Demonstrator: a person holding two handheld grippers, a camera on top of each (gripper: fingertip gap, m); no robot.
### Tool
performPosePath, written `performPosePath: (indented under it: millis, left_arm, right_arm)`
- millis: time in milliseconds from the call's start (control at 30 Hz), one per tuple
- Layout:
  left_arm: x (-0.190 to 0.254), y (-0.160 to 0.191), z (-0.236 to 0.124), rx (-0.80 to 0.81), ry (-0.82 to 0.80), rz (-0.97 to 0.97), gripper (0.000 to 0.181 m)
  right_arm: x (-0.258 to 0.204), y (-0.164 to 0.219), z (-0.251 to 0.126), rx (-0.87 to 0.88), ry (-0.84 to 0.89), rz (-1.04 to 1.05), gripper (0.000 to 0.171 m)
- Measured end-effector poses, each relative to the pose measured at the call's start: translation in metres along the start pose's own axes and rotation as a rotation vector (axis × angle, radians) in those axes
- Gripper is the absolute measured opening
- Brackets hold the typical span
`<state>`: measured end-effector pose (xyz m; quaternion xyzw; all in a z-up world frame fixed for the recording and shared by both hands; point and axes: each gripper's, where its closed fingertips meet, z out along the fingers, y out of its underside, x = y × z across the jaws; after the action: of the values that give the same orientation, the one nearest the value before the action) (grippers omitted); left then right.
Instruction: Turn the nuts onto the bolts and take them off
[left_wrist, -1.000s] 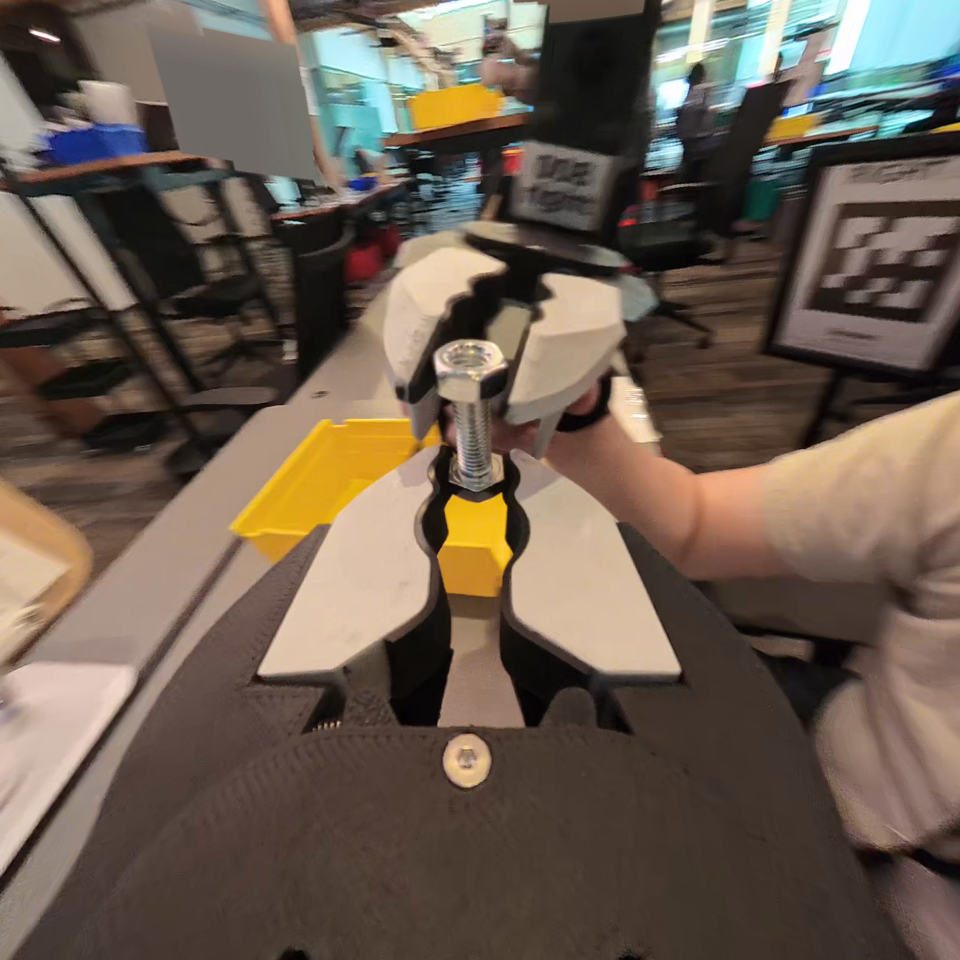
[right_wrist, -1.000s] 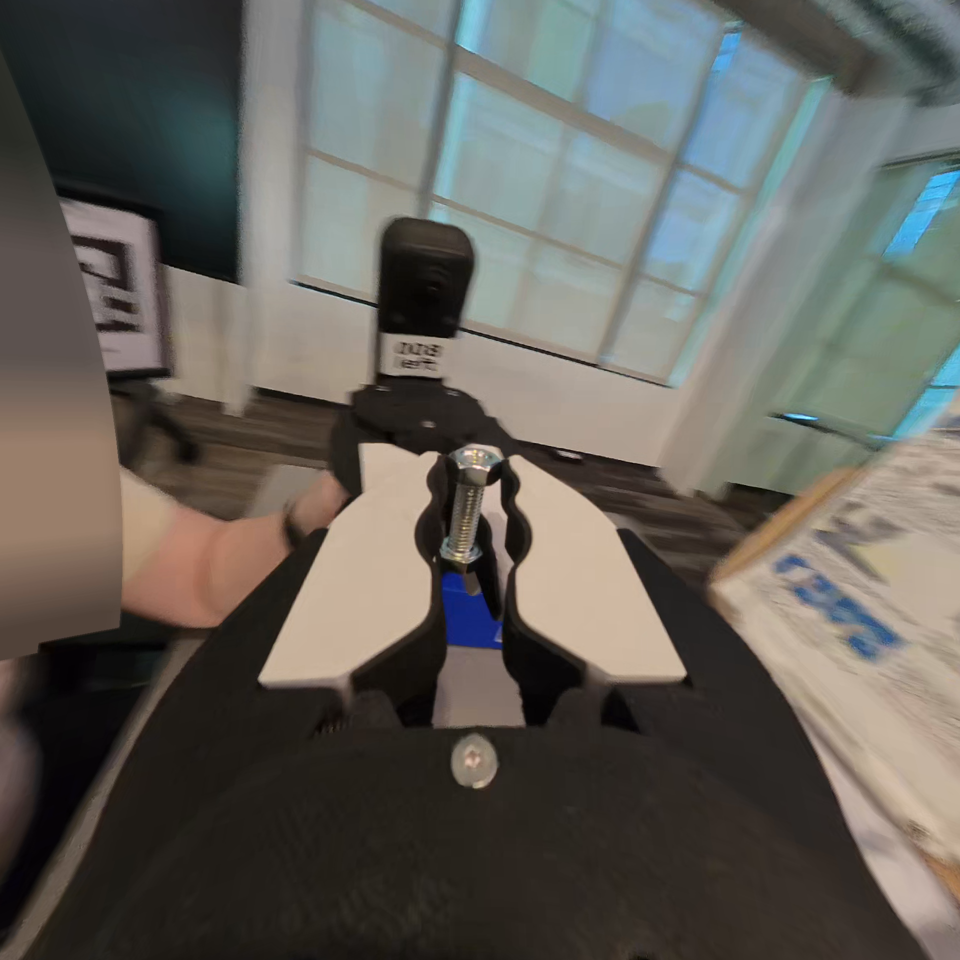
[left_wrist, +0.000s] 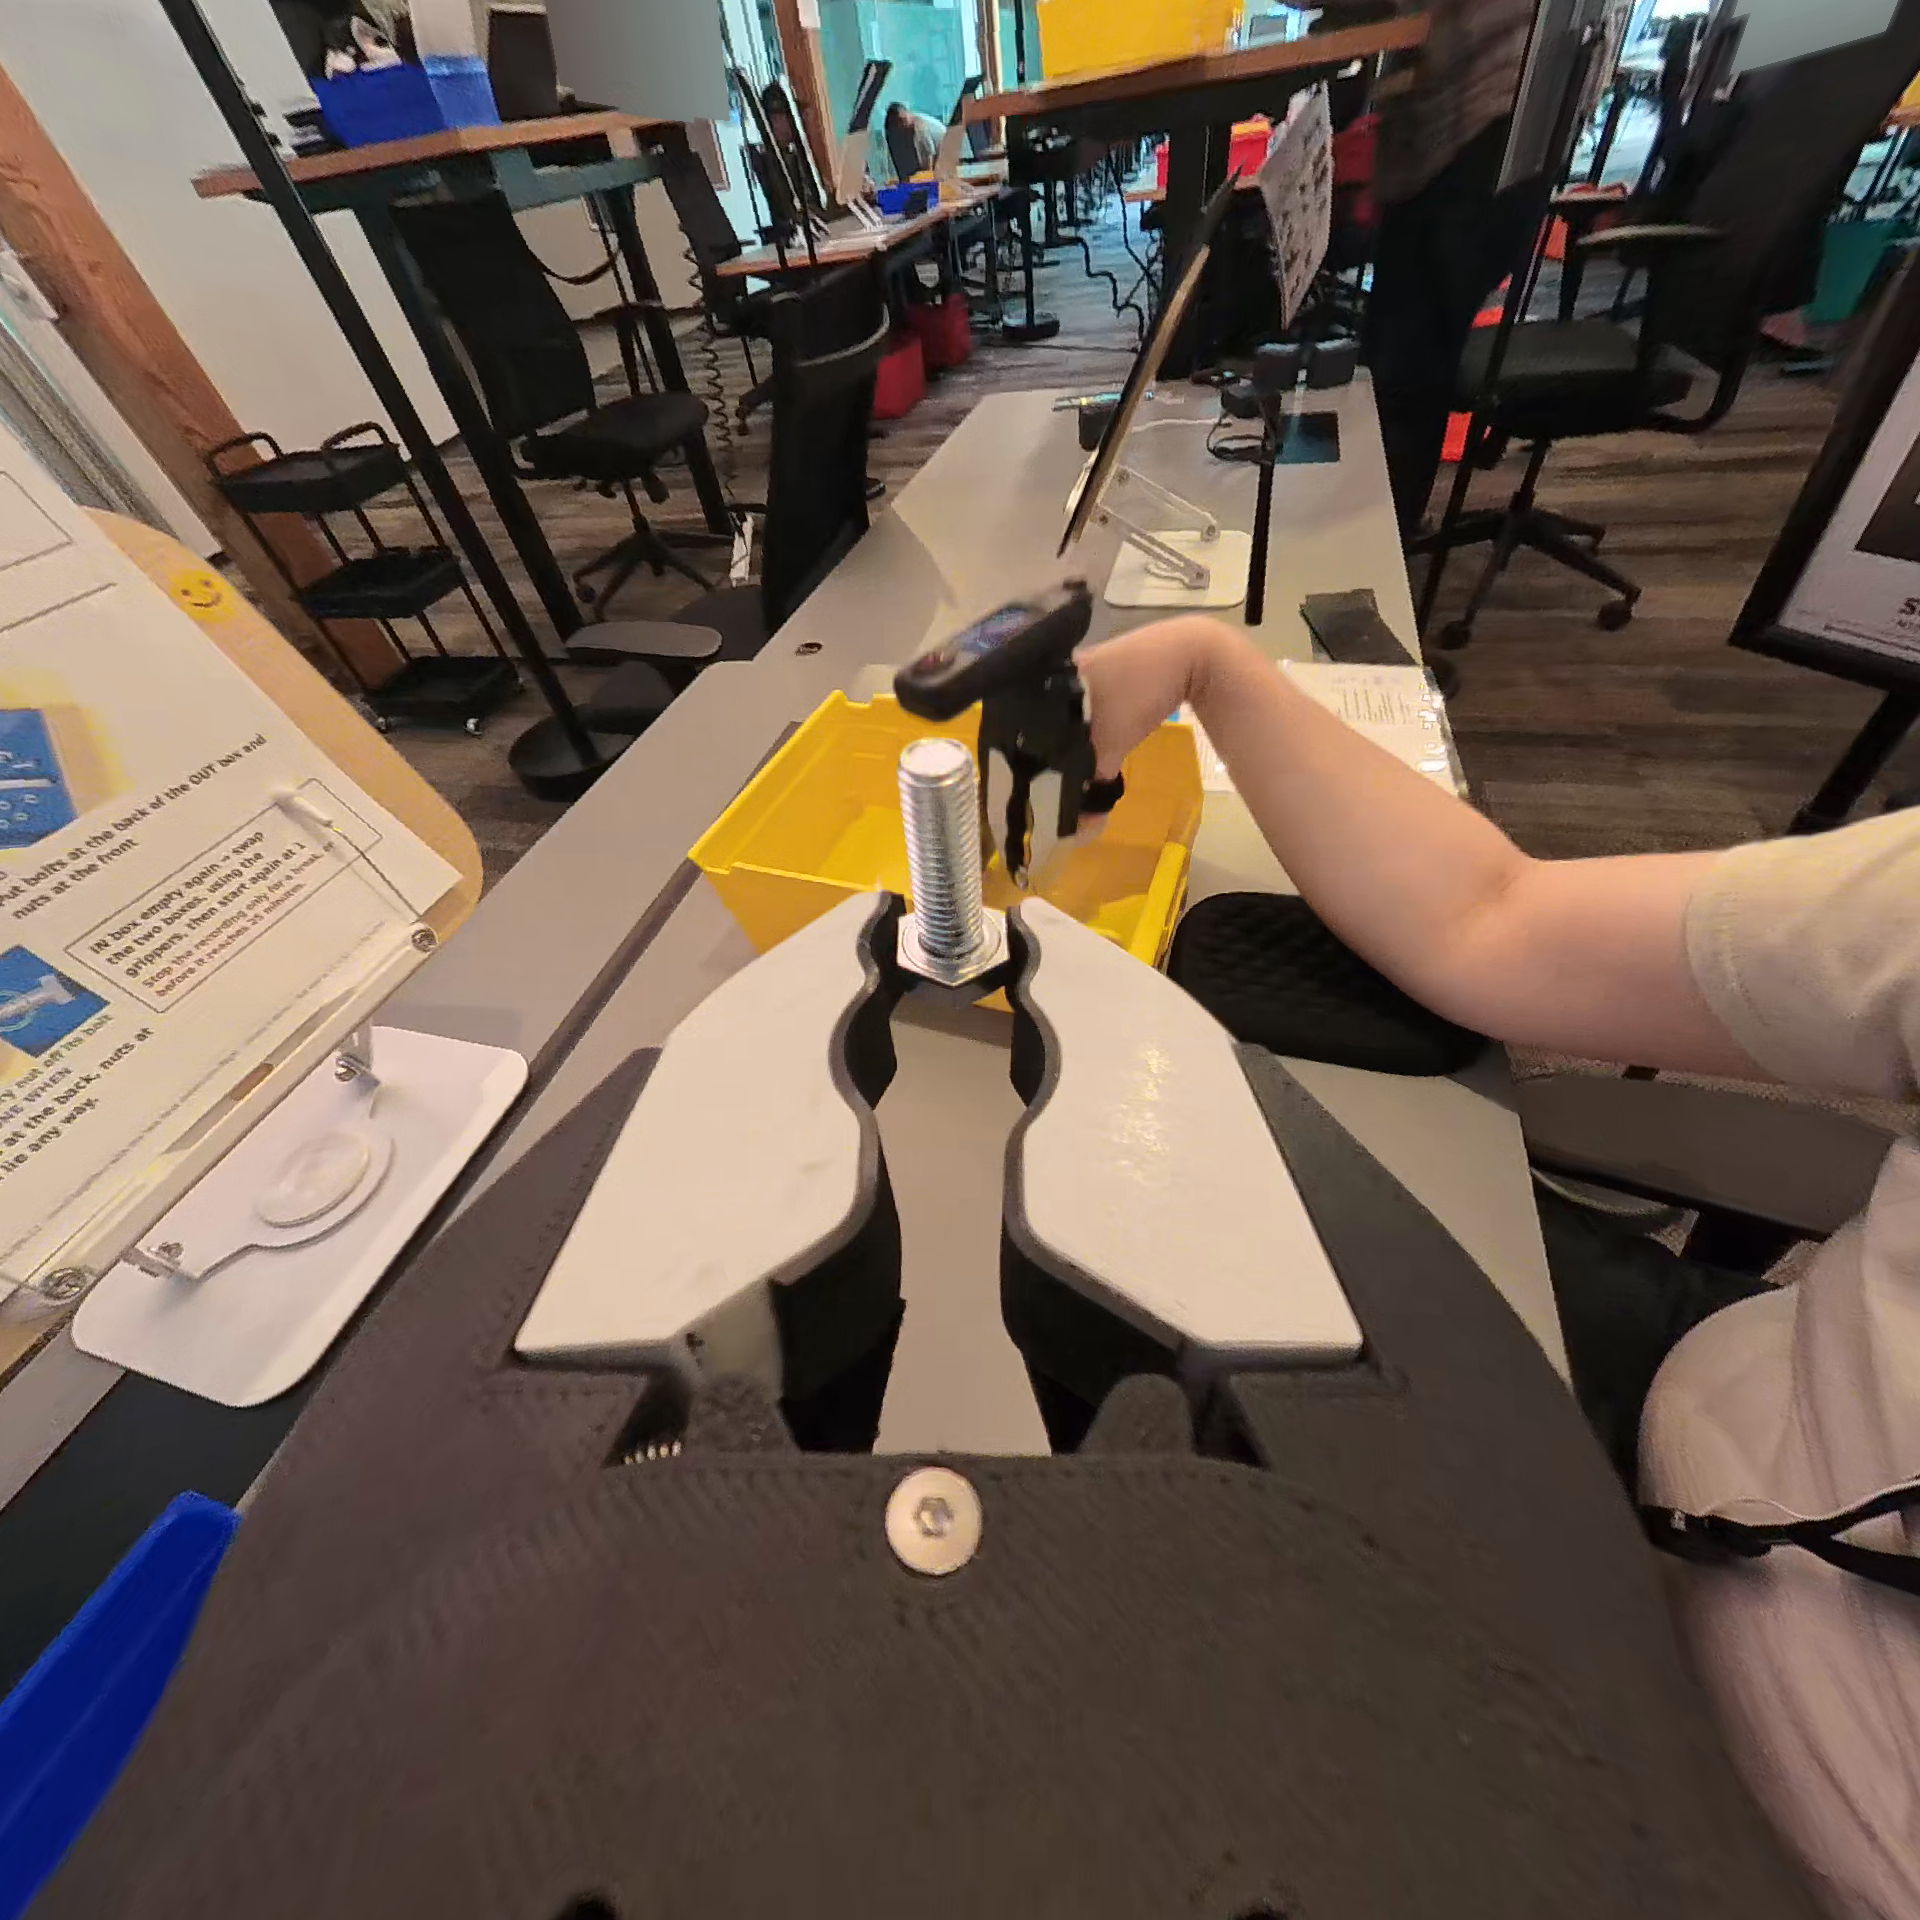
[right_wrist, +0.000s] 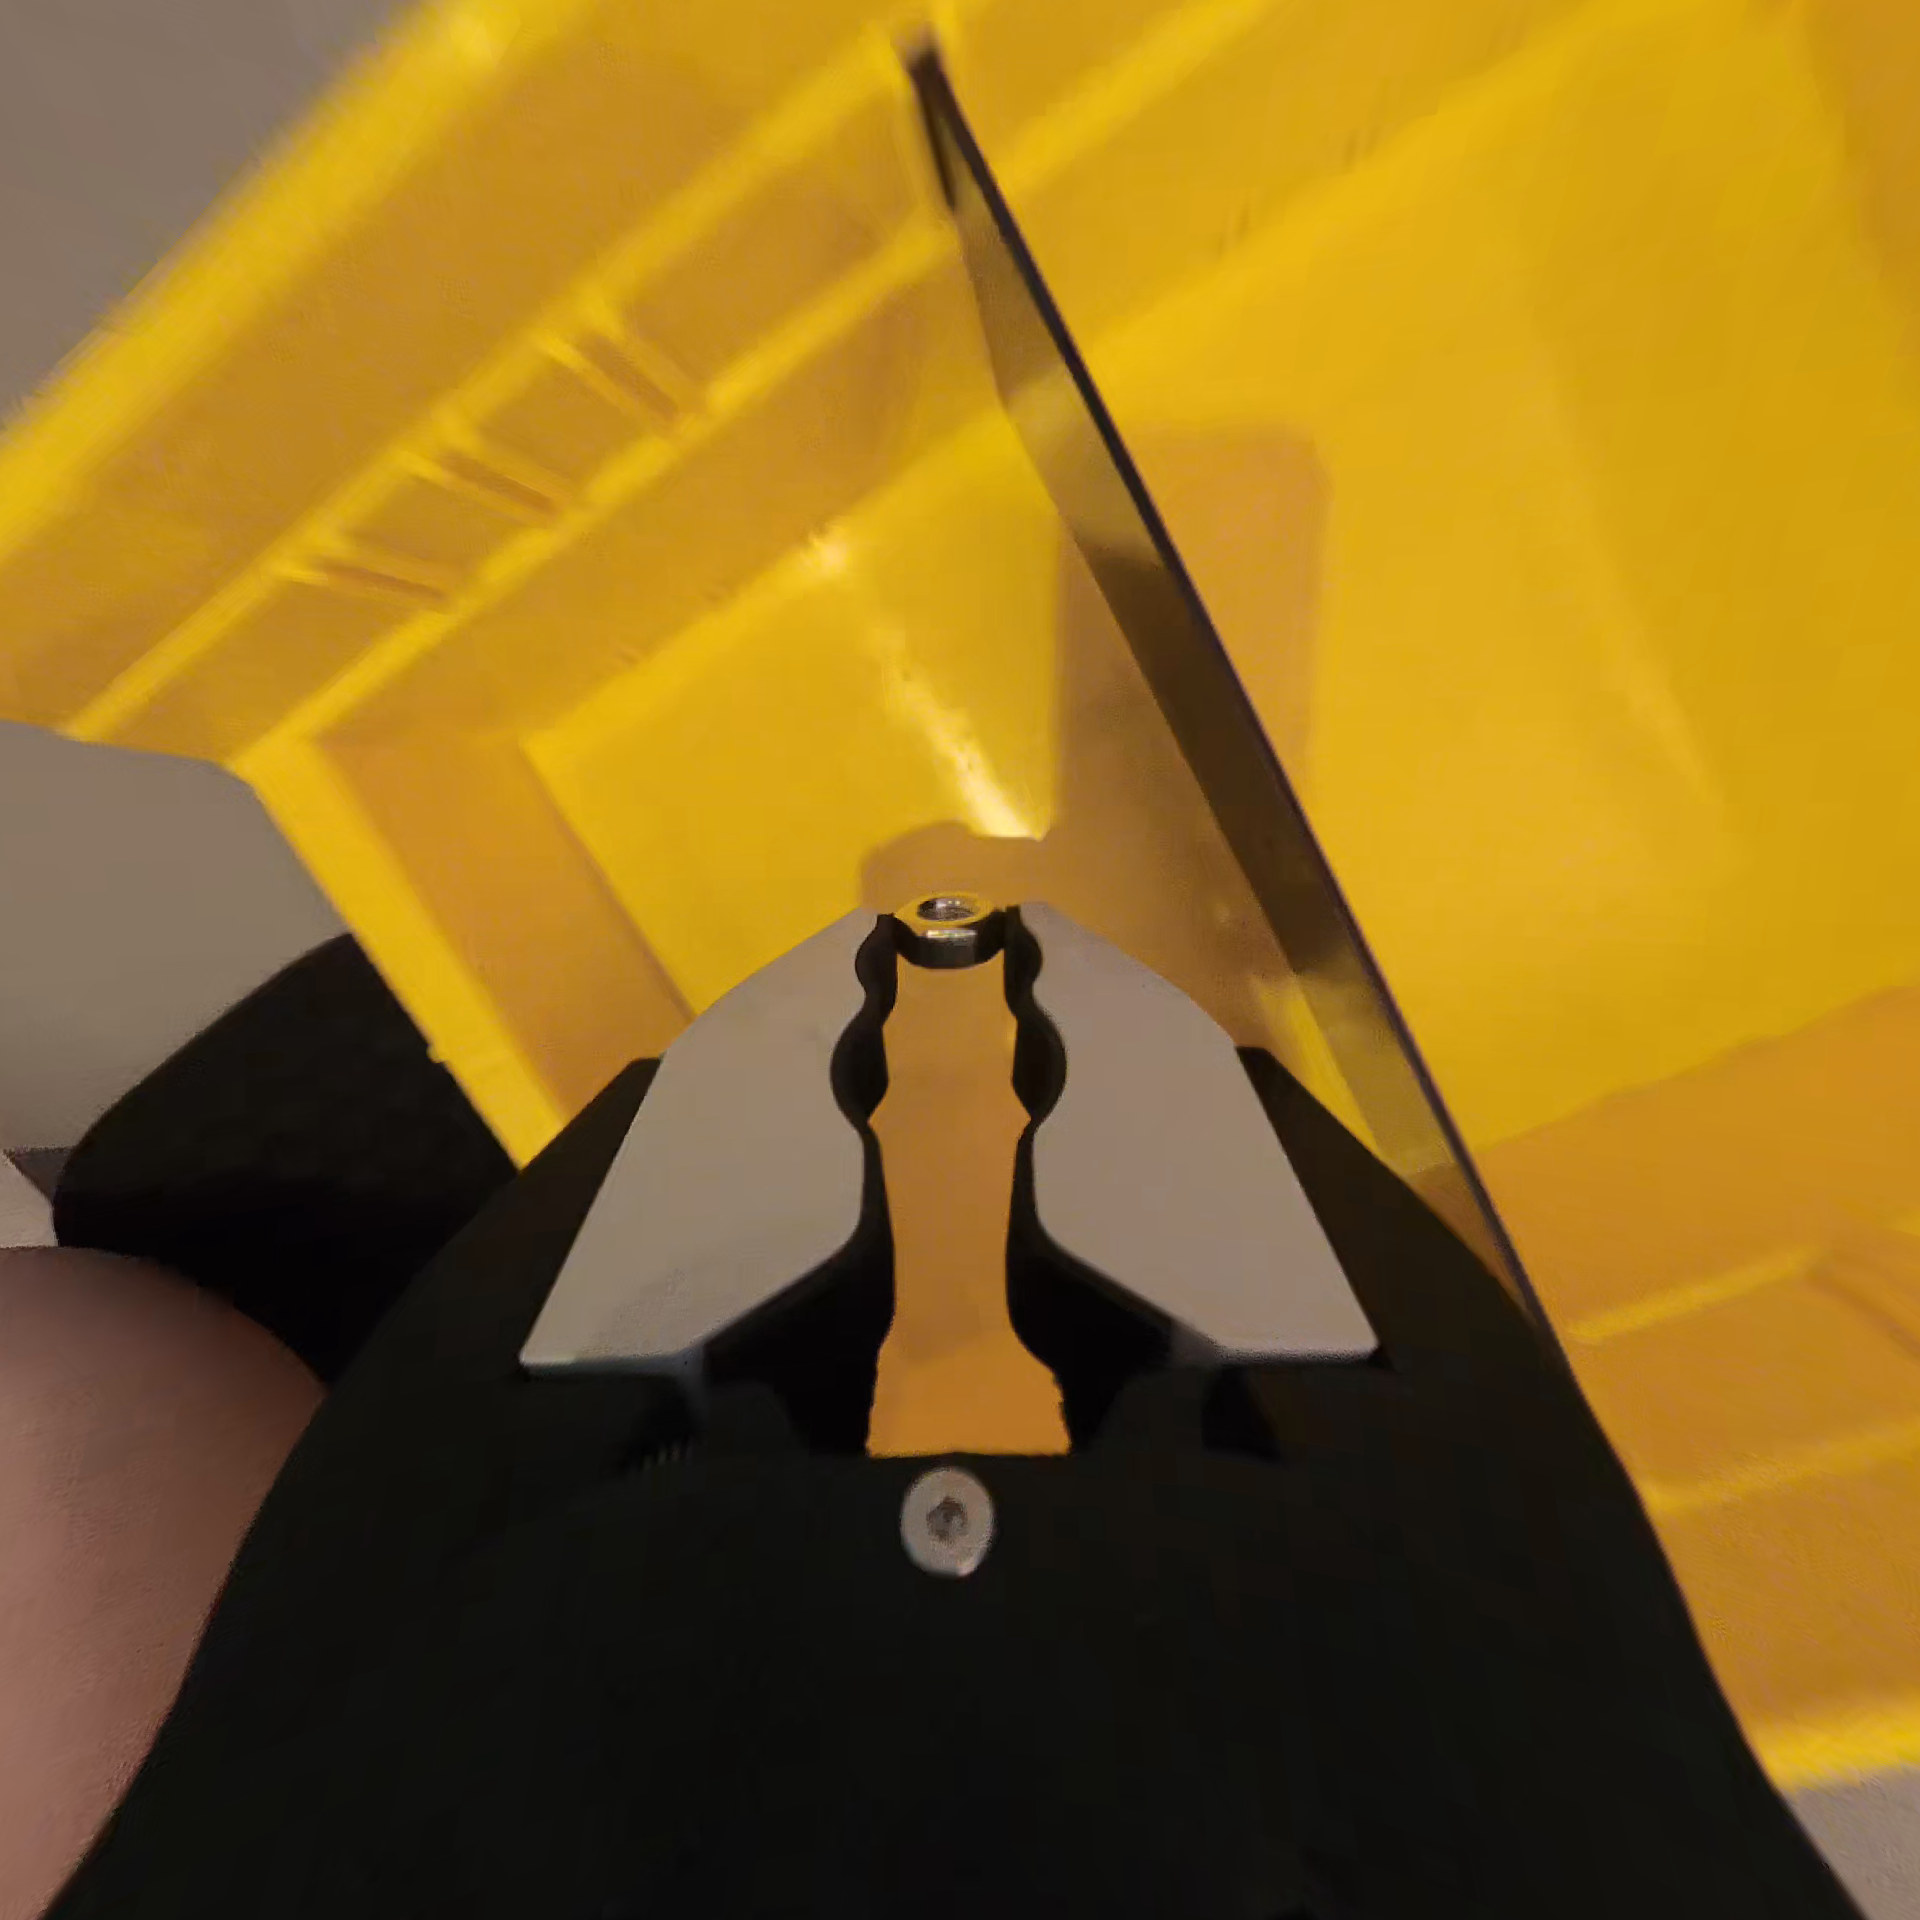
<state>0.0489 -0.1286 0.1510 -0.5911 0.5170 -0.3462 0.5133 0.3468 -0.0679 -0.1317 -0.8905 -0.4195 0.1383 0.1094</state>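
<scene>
My left gripper (left_wrist: 951, 935) is shut on the hex head of a steel bolt (left_wrist: 938, 831). The bolt stands upright with its threaded shaft bare and no nut on it. My right gripper (right_wrist: 951, 920) is shut on a small steel nut (right_wrist: 948, 928) and points down into the yellow bin (right_wrist: 727, 582), close to the bin floor and just left of a dark divider plate (right_wrist: 1143, 582). In the left wrist view the right gripper (left_wrist: 1023, 831) is down inside the yellow bin (left_wrist: 821, 831), behind the bolt.
An instruction sheet on a clear stand (left_wrist: 156, 883) is at the left of the grey table (left_wrist: 582, 914). A blue bin corner (left_wrist: 83, 1683) is at the lower left. A black pad (left_wrist: 1309, 987) lies right of the yellow bin. A person's forearm (left_wrist: 1403, 862) reaches across from the right. My right fingertips sit around 40 centimeters from my left ones.
The nut has come off the bolt's tip. My right gripper has carried it away and down into the yellow bin. The left gripper still holds the bolt.
</scene>
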Motion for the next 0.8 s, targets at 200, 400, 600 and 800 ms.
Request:
performPosePath:
  millis: [200, 400, 600, 800]
  left_arm:
    - [0.0, -0.004, -0.009, 0.023, 0.008, -0.009, 0.018]
    - [0.003, -0.004, -0.006, 0.021, 0.025, -0.01, 0.018]
    - [0.006, -0.001, 0.0, 0.001, 0.04, -0.012, 0.018]
    - [0.007, 0.001, 0.004, -0.008, 0.047, -0.019, 0.018]
  right_arm:
    - [-0.002, 0.001, 0.021, -0.039, -0.039, -0.045, 0.021]
    - [-0.005, 0.003, 0.026, -0.088, -0.044, -0.021, 0.021]
    - [-0.01, -0.004, 0.02, -0.025, -0.102, 0.06, 0.025]
    - [-0.008, -0.007, 0.009, 0.02, -0.06, 0.037, 0.036]
